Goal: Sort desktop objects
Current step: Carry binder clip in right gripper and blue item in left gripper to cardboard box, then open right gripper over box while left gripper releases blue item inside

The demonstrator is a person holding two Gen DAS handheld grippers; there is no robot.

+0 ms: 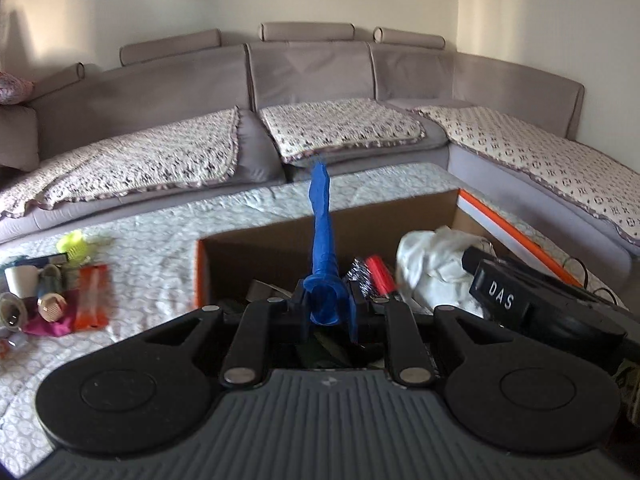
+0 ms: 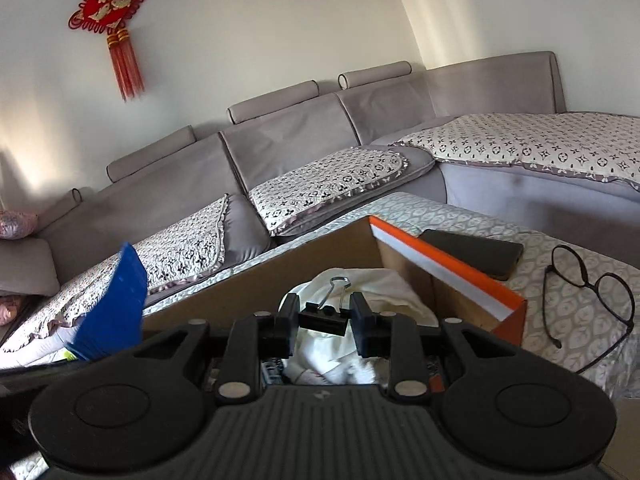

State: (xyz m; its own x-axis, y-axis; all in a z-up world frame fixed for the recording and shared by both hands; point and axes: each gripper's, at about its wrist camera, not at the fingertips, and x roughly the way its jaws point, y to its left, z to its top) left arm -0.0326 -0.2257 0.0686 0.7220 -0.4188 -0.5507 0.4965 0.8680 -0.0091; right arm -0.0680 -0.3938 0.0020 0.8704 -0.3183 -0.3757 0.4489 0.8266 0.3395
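My left gripper [image 1: 326, 300] is shut on a blue ribbed plastic piece [image 1: 322, 240], seen edge-on and pointing away over an open cardboard box [image 1: 516, 232] with an orange rim. The same blue piece [image 2: 112, 304] shows flat at the left of the right wrist view. My right gripper [image 2: 324, 316] is shut on a black binder clip [image 2: 324, 320] with wire handles, held above the box [image 2: 440, 268]. A white cloth [image 2: 380, 292] lies in the box below the clip. In the left wrist view the cloth [image 1: 432, 264] lies beside a red item [image 1: 380, 276] and a glittery one.
A pile of small things lies on the patterned table cover at the left: a yellow-green item [image 1: 74, 246], a white cup [image 1: 22, 280], an orange packet [image 1: 92, 296]. Right of the box lie a dark phone [image 2: 472, 254] and black glasses [image 2: 588, 300]. A grey sofa [image 1: 304, 76] stands behind.
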